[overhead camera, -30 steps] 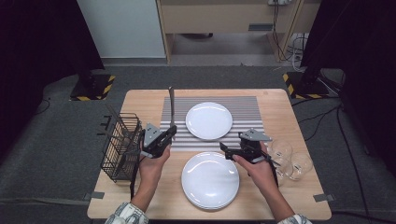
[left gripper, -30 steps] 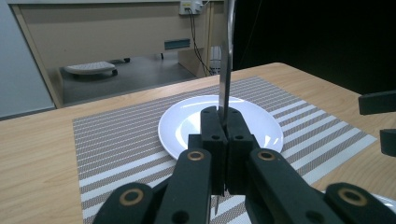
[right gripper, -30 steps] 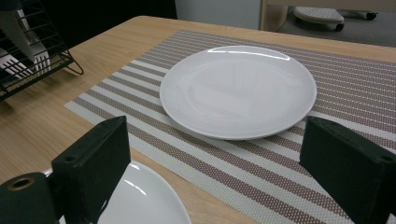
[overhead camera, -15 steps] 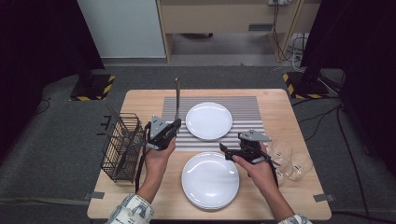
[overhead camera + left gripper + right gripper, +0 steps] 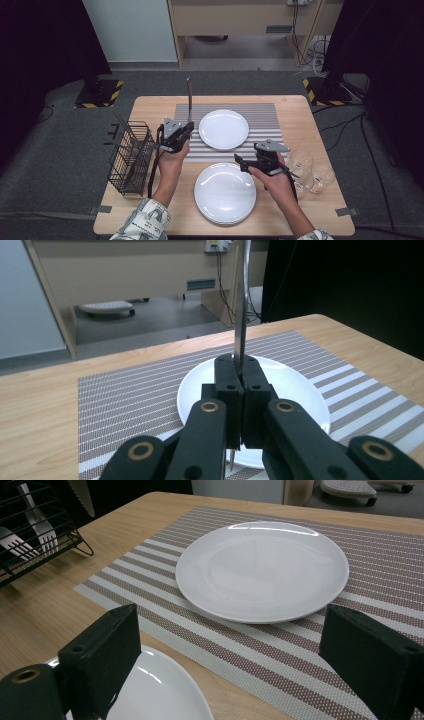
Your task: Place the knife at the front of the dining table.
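My left gripper (image 5: 187, 128) (image 5: 239, 369) is shut on a slim metal piece of cutlery (image 5: 189, 100) (image 5: 241, 300), held upright with its long handle pointing up. It hovers over the left part of the striped placemat (image 5: 260, 116) (image 5: 130, 400), just left of the far white plate (image 5: 223, 129) (image 5: 292, 385). A thin tip of the cutlery pokes out below the jaws. My right gripper (image 5: 240, 163) (image 5: 232, 630) stands open and holds nothing, above the far rim of the near white plate (image 5: 225, 192) (image 5: 160, 695).
A black wire basket (image 5: 130, 157) (image 5: 35, 525) with forks and other cutlery stands at the table's left edge. Clear glasses (image 5: 301, 161) cluster at the right, beside my right hand. Bare wood lies around the placemat.
My left gripper has carried the upright cutlery away from the basket, rightward toward the far plate. My right gripper has stayed where it was.
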Motion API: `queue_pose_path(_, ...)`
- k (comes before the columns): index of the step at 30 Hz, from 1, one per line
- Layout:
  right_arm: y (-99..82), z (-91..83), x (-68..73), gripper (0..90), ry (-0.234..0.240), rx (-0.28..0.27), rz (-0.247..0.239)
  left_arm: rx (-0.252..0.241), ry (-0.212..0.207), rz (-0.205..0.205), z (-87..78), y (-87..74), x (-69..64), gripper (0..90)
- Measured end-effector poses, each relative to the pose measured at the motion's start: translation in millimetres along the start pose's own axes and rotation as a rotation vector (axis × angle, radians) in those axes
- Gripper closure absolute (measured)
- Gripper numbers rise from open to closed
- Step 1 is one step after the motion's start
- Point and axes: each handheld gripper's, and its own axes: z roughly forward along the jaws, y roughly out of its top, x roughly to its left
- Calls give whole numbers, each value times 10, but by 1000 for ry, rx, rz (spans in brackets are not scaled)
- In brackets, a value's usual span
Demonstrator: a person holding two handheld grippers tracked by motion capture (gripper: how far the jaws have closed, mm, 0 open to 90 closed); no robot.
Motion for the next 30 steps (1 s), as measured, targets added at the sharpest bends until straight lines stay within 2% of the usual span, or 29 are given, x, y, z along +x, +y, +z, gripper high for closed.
queue_pose_path(11, -10, 14, 2, 96, 2, 9, 0, 39, 25, -4, 158, -121, 55, 888)
queue_pose_path(23, -18, 16, 0, 97, 0, 14, -2, 65, 54, -12, 185, -229, 147, 888)
queue_pose_path(30, -18, 8, -5, 98, -1, 12, 3, 88, 57, -18, 227, -304, 184, 888)
